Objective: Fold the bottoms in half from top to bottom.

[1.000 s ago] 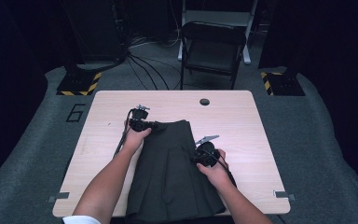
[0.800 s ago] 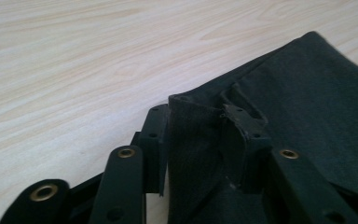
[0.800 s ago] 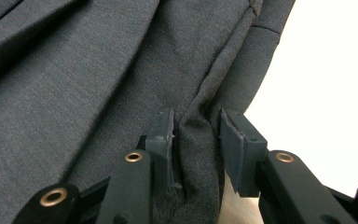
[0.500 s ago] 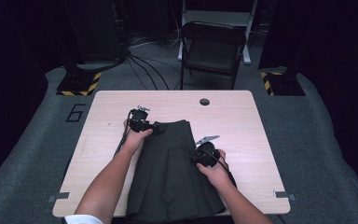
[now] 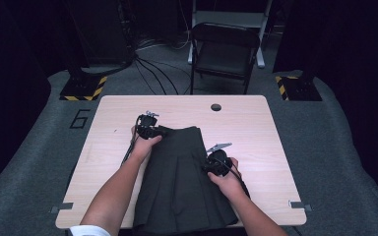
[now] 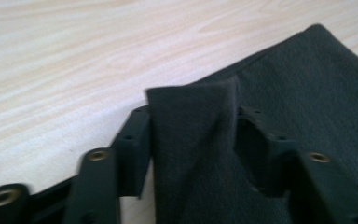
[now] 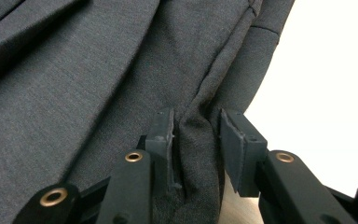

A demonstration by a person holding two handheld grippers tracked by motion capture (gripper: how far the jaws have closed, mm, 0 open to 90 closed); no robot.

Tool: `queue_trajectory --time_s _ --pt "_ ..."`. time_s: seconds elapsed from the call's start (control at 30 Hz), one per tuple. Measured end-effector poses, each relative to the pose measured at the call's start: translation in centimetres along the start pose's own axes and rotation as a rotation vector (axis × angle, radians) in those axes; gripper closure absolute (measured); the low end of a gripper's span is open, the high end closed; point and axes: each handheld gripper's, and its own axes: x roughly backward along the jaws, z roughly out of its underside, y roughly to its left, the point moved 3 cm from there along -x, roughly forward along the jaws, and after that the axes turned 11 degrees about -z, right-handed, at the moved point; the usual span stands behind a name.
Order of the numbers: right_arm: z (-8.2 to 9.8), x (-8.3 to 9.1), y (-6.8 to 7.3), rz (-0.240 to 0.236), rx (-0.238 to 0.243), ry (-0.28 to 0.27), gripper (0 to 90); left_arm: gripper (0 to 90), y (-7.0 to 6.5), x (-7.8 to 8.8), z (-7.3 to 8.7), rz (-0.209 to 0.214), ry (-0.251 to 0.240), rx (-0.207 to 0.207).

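A dark grey pleated skirt (image 5: pixel 177 182) lies flat on the wooden table (image 5: pixel 261 132), its hem hanging toward the near edge. My left gripper (image 5: pixel 152 130) is at the skirt's far left corner. In the left gripper view a raised fold of that corner (image 6: pixel 191 140) stands between the jaws (image 6: pixel 191 116), which have just been closing and touch it on both sides. My right gripper (image 5: pixel 212 164) is at the skirt's right edge. In the right gripper view its jaws (image 7: pixel 196 116) pinch a bunched ridge of cloth (image 7: pixel 196 140).
A round hole (image 5: pixel 215 106) is in the table near its far edge. A dark folding chair (image 5: pixel 224 49) stands beyond the table, with cables on the floor. Bare wood lies left and right of the skirt.
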Motion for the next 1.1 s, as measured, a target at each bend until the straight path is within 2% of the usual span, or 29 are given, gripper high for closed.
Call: queue_trajectory --time_s 0.13,0.17,0.2,0.27,0.3,0.33,0.4,0.47,0.53,0.57,0.6,0.63,0.7,0.73,0.77,0.8,0.87,0.9,1.0,1.03,1.1 --pt "0.0 0.0 0.0 -0.001 0.0 0.001 65.1 77.4 0.3 0.7 -0.3 -0.008 -0.016 0.047" --pt "0.0 0.0 0.0 -0.002 0.001 0.001 65.0 81.0 0.5 1.0 -0.4 -0.01 -0.017 0.034" --pt "0.0 0.0 0.0 -0.002 0.001 0.001 64.7 81.0 0.4 1.2 -0.5 -0.009 -0.019 0.053" --pt "0.0 0.1 0.0 0.003 -0.004 0.001 62.3 81.8 0.4 1.7 -0.8 -0.005 -0.038 0.052" --pt "0.0 0.1 0.0 -0.002 -0.004 0.008 60.0 82.0 0.4 1.9 -1.0 -0.004 -0.047 0.049" --pt "0.0 0.2 -0.1 -0.004 -0.013 0.014 57.2 82.1 0.5 2.3 -1.2 -0.007 -0.049 0.025" --pt "0.0 0.3 -0.1 -0.007 -0.029 0.02 54.1 82.2 0.3 2.7 -1.6 0.004 -0.077 0.047" --pt "0.0 0.6 -0.1 -0.002 -0.029 0.032 53.7 82.4 0.3 3.5 -2.1 0.016 -0.088 0.021" --pt "-0.1 0.9 0.1 0.015 -0.013 0.021 54.5 82.6 0.1 4.0 -2.6 0.02 -0.103 0.009" --pt "-0.3 1.2 0.3 0.034 -0.002 0.011 54.7 82.7 0.0 4.4 -3.0 0.021 -0.119 -0.011" --pt "-0.6 1.6 0.7 0.055 0.013 -0.022 54.7 82.7 -0.3 4.7 -3.3 0.023 -0.135 -0.007" --pt "-0.9 1.9 1.1 0.07 0.036 -0.049 54.4 82.7 -0.3 5.0 -3.6 0.019 -0.137 -0.026" --pt "-1.3 2.3 2.1 0.064 0.058 -0.092 54.2 82.7 -0.6 5.5 -4.3 0.023 -0.156 -0.045" --pt "-1.6 2.3 2.9 0.036 0.08 -0.11 53.9 82.7 -0.8 5.7 -4.6 0.024 -0.165 -0.044" --pt "-1.7 2.2 3.4 0.016 0.105 -0.108 53.4 82.7 -0.8 6.0 -4.9 0.026 -0.167 -0.058" --pt "-1.7 1.8 4.3 -0.028 0.122 -0.097 52.7 82.7 -0.9 6.1 -5.1 0.022 -0.171 -0.06" --pt "-1.6 1.2 5.3 -0.059 0.161 -0.065 52.0 82.7 -1.1 6.5 -5.8 0.019 -0.182 -0.072" --pt "-1.4 0.7 5.7 -0.076 0.163 -0.041 51.7 82.7 -1.1 6.7 -6.1 0.019 -0.185 -0.076" --pt "-1.1 -0.1 5.8 -0.078 0.173 0.003 49.3 82.7 -1.4 7.2 -7.0 0.019 -0.212 -0.085" --pt "-1.0 -0.4 5.7 -0.072 0.16 0.001 48.9 82.7 -1.4 7.5 -7.2 0.023 -0.214 -0.099" --pt "-0.7 -0.7 5.1 -0.057 0.14 0.036 47.8 82.7 -1.5 7.7 -7.6 0.023 -0.225 -0.103"
